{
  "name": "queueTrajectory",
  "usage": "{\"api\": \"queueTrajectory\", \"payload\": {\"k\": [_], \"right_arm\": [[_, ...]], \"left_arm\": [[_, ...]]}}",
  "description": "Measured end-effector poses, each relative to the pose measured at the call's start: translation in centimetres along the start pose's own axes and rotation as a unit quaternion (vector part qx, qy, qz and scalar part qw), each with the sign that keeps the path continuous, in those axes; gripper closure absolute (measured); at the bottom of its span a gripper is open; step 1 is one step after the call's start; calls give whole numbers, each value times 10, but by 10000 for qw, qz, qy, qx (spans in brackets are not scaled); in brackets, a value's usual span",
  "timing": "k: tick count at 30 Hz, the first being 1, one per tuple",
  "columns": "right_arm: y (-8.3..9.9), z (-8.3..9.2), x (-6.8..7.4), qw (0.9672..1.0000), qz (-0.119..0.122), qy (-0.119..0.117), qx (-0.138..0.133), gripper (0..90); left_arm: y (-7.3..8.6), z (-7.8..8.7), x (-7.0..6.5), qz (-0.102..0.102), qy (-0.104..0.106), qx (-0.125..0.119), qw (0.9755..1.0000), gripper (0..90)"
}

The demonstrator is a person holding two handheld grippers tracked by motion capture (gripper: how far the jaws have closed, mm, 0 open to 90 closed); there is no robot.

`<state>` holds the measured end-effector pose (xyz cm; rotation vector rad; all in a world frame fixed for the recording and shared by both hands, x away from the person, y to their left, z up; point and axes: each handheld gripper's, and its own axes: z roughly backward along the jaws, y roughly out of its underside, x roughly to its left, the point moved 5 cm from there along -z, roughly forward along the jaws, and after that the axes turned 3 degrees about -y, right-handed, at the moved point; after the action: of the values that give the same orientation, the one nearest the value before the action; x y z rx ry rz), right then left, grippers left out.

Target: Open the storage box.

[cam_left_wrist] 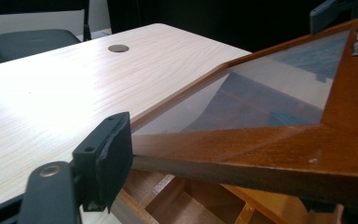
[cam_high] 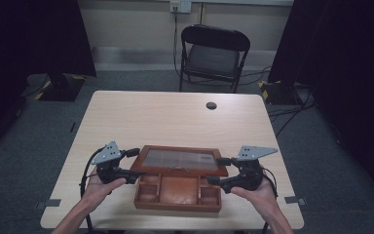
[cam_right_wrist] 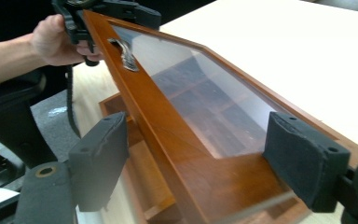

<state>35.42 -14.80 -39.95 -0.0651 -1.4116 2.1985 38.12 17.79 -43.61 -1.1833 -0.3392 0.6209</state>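
wooden lid [cam_high: 182, 161] between both jaws

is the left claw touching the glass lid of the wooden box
Touching. In the left gripper view the left claw has one black pad pressed flat against the corner of the glass lid's wooden frame, no gap.

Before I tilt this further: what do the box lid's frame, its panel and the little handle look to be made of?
The lid frame looks like reddish-brown varnished wood: visible grain, soft sheen. The panel seems to be glass or clear plastic, since the compartments show through and it reflects light; which, I can't tell. The handle looks like ornate silvery metal.
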Motion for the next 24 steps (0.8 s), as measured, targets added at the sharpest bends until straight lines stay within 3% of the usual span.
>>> {"api": "queueTrajectory", "payload": {"k": [4, 9, 14, 18, 19, 24], "right_arm": [[0, 0, -6, 10000, -10, 6, -49, 190], [0, 4, -8, 9997, 64, 215, -92, 192], [1, 4, -17, 9993, -22, 363, -95, 191], [-1, 3, -21, 9992, -57, 369, -136, 224], [-4, 4, -25, 9989, -63, 410, -194, 265], [-9, 6, -32, 9983, -111, 487, -315, 284]], "left_arm": [[-5, -1, 1, -12, 60, 6, 10000, 254], [-8, -4, 1, -1, 110, 0, 9999, 272], [-11, -9, 0, 80, 148, -53, 9998, 285], [-16, -9, 2, -21, 113, -50, 9999, 309], [-19, -10, 3, 0, 105, -69, 9999, 326], [-23, -12, 7, 9, 58, -127, 9999, 342]]}}
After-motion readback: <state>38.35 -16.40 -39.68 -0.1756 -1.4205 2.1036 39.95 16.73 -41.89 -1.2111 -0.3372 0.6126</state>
